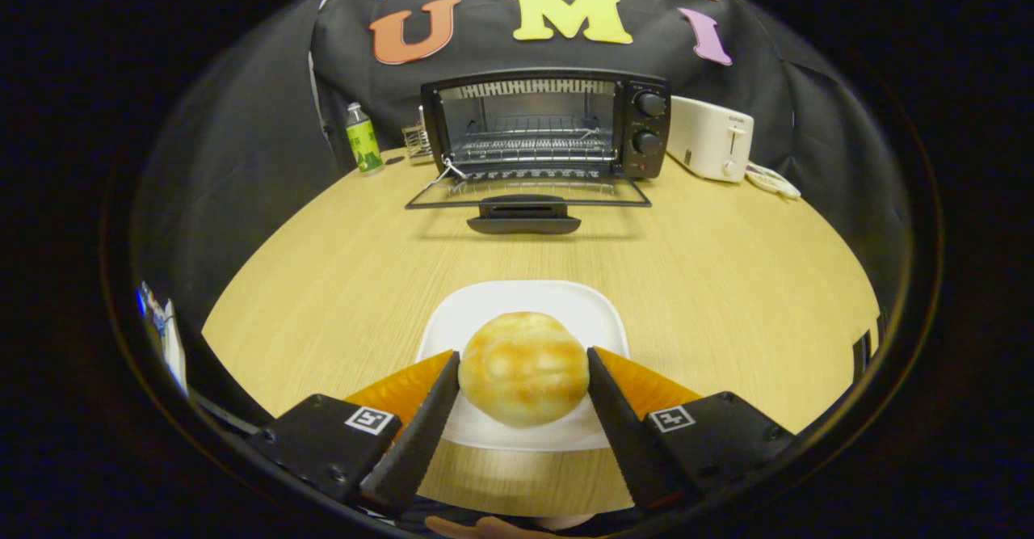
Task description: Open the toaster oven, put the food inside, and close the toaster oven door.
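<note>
Claw (523, 377): nearest item, its two fingers (420, 426) standing one at each side of the bun, inner faces at or just against the crust. Whether both press firmly cannot be told; no dent shows. Judged to be at the grasp, fingers set level with the widest part so the round shape should not slip.

Bun (523, 368): round, golden, browned in patches, between the fingers. Sits on the plate, toward its near edge, not yet lifted so far as can be seen. This is the food to be moved.

Plate (525, 301): white, square with rounded corners, flat on the table, in line with the oven beyond.

Table (687, 264): pale wood grain, round-edged; a bare stretch lies between plate and oven, leaving a straight path for the carry.

Oven (545, 127): black, well beyond the plate. Door (527, 195) already swung down flat toward the claw, handle (523, 217) foremost, so the first step looks done. Wire rack (533, 147) visible inside, empty. Two knobs (649, 123) on its right panel.

Bottle (363, 139): green label, left of the oven.

Toaster (711, 136): white, right of the oven, just beside it.

Remaining, by judgement: lift, place on rack, close door.
</note>
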